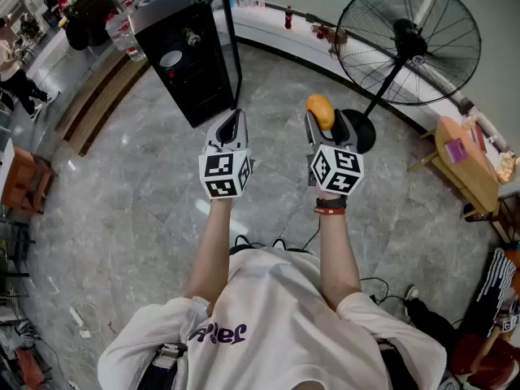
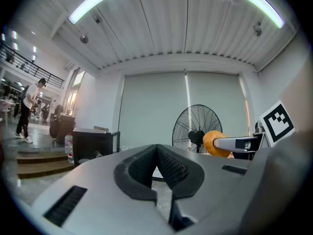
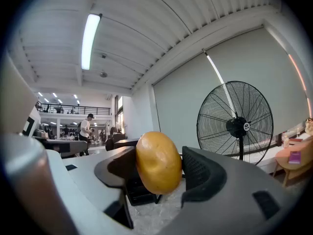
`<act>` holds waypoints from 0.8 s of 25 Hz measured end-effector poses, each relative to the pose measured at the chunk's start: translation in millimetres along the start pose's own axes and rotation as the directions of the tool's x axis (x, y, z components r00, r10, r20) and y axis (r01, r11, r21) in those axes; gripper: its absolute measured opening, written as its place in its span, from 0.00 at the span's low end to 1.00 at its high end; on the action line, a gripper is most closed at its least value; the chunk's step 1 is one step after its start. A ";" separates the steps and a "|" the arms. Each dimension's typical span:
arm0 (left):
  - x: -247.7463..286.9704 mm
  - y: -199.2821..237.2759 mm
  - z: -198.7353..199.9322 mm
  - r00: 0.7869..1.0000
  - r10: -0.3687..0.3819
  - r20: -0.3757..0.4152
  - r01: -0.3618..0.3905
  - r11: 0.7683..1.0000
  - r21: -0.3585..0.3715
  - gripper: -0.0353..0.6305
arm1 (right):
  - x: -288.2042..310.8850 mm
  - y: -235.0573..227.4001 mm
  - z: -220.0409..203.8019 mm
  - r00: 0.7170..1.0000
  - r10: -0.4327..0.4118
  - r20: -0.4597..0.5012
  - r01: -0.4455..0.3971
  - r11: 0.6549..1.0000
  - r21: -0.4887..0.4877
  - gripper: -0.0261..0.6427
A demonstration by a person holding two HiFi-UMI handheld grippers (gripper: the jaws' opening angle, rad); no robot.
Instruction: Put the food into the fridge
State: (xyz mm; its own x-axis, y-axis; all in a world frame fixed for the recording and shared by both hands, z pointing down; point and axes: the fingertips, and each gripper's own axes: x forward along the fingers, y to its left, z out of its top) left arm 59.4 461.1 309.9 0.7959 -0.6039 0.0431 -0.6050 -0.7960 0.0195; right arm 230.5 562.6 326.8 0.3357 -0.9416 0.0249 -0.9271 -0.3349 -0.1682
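My right gripper (image 1: pixel 322 116) is shut on a yellow-orange potato-like food (image 1: pixel 320 110), which fills the gap between its jaws (image 3: pixel 158 163). The same food (image 2: pixel 213 143) shows at the right of the left gripper view. My left gripper (image 1: pixel 231 124) is shut with nothing in it, its dark pads (image 2: pixel 168 164) meeting at the tips. Both grippers are held out at chest height, side by side. The small black fridge (image 1: pixel 191 51) stands on the floor ahead and to the left with its glass door (image 1: pixel 230 35) swung open; it also appears as a dark box (image 2: pixel 90 143) in the left gripper view.
A large black pedestal fan (image 1: pixel 409 43) stands close ahead on the right, its base (image 1: pixel 357 128) just beyond my right gripper. A small wooden table (image 1: pixel 467 161) with items is at the right. Steps (image 1: pixel 101 96) and people lie to the far left. Grey marble floor (image 1: pixel 122 218) around.
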 end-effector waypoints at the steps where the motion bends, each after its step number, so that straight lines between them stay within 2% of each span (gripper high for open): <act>1: -2.4 -1.2 -3.1 1.000 0.013 -0.009 -0.013 1.000 -0.019 0.08 | -0.8 -1.6 -4.6 1.000 0.008 -0.010 -0.008 1.000 0.001 0.50; 3: -7.2 -4.3 -8.5 0.999 0.030 -0.023 -0.031 0.999 -0.039 0.08 | -1.7 -2.6 -13.4 0.999 0.026 -0.028 -0.025 1.000 0.011 0.50; 7: -16.2 -1.5 -22.3 0.994 0.075 -0.080 -0.076 0.997 -0.015 0.08 | -0.9 9.5 -28.3 0.996 0.070 -0.049 -0.067 0.996 0.061 0.50; 9: -17.2 8.2 -28.6 0.989 0.098 -0.111 -0.103 0.994 -0.039 0.08 | 4.1 16.5 -31.1 0.995 0.091 -0.047 -0.086 0.992 0.088 0.50; 12: -18.5 21.7 -32.3 0.989 0.096 -0.111 -0.106 0.991 -0.083 0.08 | 15.2 27.0 -35.0 0.991 0.119 -0.059 -0.113 0.989 0.100 0.50; 20: 5.3 88.4 -42.4 0.988 0.121 -0.095 -0.130 0.986 -0.100 0.08 | 83.4 75.9 -52.1 0.972 0.205 -0.113 -0.193 0.975 0.109 0.50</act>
State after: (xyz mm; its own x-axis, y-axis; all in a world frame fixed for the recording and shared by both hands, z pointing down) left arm 9.1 389.3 354.2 0.7113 -0.6889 0.1396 -0.7026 -0.7025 0.1130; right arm 179.5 456.9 367.4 0.1176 -0.9879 0.1010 -0.9507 -0.1414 -0.2760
